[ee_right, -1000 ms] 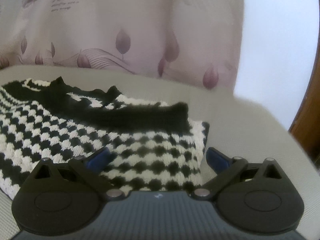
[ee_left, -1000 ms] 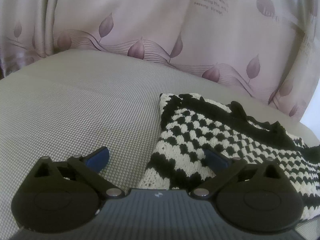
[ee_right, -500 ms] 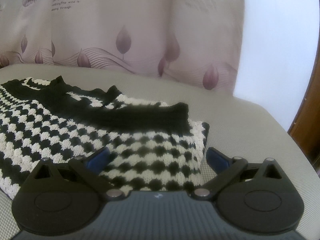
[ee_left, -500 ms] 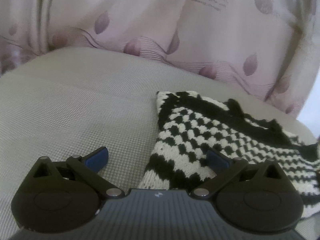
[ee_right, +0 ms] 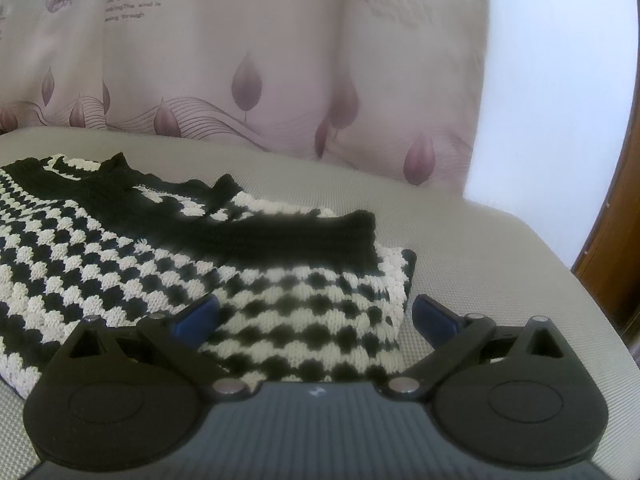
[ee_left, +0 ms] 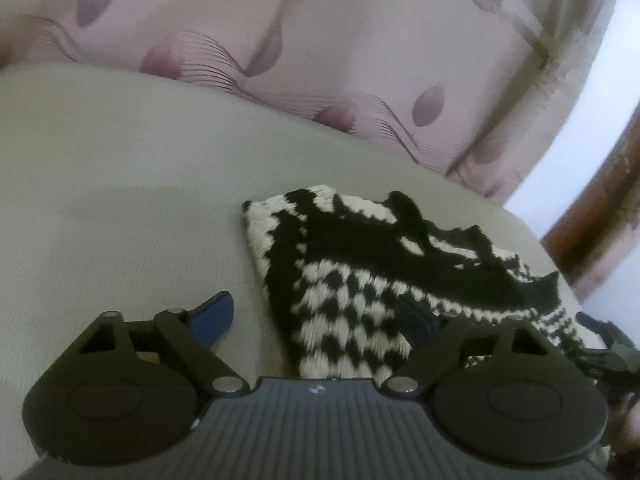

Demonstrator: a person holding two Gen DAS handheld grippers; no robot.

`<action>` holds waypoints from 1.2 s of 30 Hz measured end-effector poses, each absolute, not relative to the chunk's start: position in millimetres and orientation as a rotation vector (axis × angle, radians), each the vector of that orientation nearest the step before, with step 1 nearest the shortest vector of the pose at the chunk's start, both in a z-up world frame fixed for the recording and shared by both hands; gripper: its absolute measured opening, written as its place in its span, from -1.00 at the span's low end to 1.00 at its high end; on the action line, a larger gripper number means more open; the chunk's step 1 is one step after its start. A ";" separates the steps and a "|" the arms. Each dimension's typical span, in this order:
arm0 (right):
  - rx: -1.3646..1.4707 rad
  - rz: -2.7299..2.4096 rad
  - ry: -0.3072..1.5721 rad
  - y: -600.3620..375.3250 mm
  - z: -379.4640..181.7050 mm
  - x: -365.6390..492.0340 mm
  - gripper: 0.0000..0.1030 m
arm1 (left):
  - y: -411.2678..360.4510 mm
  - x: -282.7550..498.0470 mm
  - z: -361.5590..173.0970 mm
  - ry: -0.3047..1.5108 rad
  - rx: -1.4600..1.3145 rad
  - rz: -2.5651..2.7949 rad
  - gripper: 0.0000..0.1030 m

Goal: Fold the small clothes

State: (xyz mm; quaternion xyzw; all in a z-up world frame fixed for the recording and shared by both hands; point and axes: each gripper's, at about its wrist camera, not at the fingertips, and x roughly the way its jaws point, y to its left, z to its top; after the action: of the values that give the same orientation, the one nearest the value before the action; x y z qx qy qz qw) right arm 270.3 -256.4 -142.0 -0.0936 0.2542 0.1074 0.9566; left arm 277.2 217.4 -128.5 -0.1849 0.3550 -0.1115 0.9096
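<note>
One knitted top (ee_right: pixel 160 264) lies flat, long axis left-right; my left hand-held gripper (ee_left: pixel 320 316) closes around its corner, my right hand-held gripper (ee_right: pixel 316 316) gapes, holding nothing.

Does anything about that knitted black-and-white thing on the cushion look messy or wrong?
Nothing looks damaged. The checkered knit lies flat on the grey cushion; only its black band is folded over the top, slightly crooked.

Home bedroom: leaf-print curtain (ee_right: pixel 248 80), grey mattress (ee_right: pixel 480 248) (probably)
</note>
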 end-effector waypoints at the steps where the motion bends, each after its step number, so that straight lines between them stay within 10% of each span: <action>1: -0.190 0.218 0.515 -256.3 -142.0 270.1 1.00 | 218.7 283.6 -129.1 0.740 -0.386 -0.253 0.64; 3: -0.190 0.219 0.513 -256.2 -141.6 269.8 1.00 | 221.1 292.4 -130.6 0.743 -0.386 -0.291 0.49; 5: -0.190 0.218 0.512 -256.0 -141.3 269.7 1.00 | 218.5 296.5 -133.2 0.736 -0.328 -0.279 -0.24; 14: -0.210 0.212 0.497 -254.3 -140.4 268.8 1.00 | 216.4 291.8 -134.6 0.695 -0.365 -0.263 -0.65; 36: 0.339 0.462 0.412 -286.2 -102.9 253.3 1.00 | 156.6 271.4 -75.7 0.618 -0.330 -0.160 -0.71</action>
State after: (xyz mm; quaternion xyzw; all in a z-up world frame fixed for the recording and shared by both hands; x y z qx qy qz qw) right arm 253.3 -286.2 -102.9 0.1658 0.2018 0.2262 0.9384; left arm 271.4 156.6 -75.7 -0.1613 0.3023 -0.0782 0.9362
